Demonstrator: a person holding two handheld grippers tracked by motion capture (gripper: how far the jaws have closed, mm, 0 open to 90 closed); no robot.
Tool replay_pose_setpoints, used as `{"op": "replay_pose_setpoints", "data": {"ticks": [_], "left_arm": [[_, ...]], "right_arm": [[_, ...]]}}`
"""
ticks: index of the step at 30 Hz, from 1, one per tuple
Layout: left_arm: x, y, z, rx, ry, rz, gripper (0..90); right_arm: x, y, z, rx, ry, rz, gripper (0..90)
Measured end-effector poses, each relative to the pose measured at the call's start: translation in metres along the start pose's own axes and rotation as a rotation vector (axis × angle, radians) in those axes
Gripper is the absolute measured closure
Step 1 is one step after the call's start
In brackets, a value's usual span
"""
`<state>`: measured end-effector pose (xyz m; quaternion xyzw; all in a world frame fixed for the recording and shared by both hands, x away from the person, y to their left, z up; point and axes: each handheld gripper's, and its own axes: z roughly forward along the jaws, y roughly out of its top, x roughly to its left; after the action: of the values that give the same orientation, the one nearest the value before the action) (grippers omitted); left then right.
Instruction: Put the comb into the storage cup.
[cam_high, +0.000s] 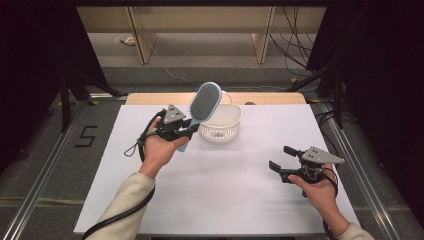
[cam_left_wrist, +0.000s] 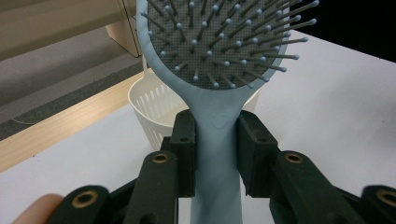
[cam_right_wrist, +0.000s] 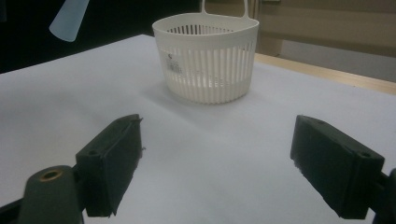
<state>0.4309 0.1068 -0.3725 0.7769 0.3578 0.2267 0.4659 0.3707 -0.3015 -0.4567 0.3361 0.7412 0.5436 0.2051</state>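
Held upright above the worktop (cam_high: 165, 200) just left of the white slotted basket (cam_high: 221, 131): a pale blue hairbrush (cam_high: 202, 107), handle clamped between the pads of the left gripper (cam_high: 186, 131), oval bristle head leaning up and over toward the basket's rim. Likely light and stiff, smooth moulded plastic and a little slippery, so best taken at the narrow neck of the handle as now, never by the springy ball-tipped pins on the cushioned pad. Farther right, low over the worktop: right gripper (cam_high: 281, 158), jaws spread wide, holding nothing.
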Motion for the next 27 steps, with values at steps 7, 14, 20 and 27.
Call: {"op": "replay_pose_setpoints", "data": {"ticks": [7, 14, 20, 27], "left_arm": [[0.0000, 0.0018, 0.0014, -0.004, -0.003, 0.000, 70.0], [0.0001, 0.0030, 0.0031, -0.006, -0.006, 0.000, 70.0], [0.0001, 0.0050, 0.0033, -0.013, -0.006, 0.000, 70.0], [-0.0003, 0.0070, 0.0059, -0.015, -0.011, 0.000, 70.0]], "right_arm": [[-0.0001, 0.0000, -0.0002, 0.000, -0.001, -0.001, 17.6], [-0.0002, 0.0000, -0.0002, 0.000, 0.000, 0.001, 17.6], [-0.0003, 0.0001, -0.0005, -0.001, -0.002, 0.000, 17.6], [-0.0001, 0.0002, -0.0004, -0.004, -0.003, 0.005, 17.6]]}}
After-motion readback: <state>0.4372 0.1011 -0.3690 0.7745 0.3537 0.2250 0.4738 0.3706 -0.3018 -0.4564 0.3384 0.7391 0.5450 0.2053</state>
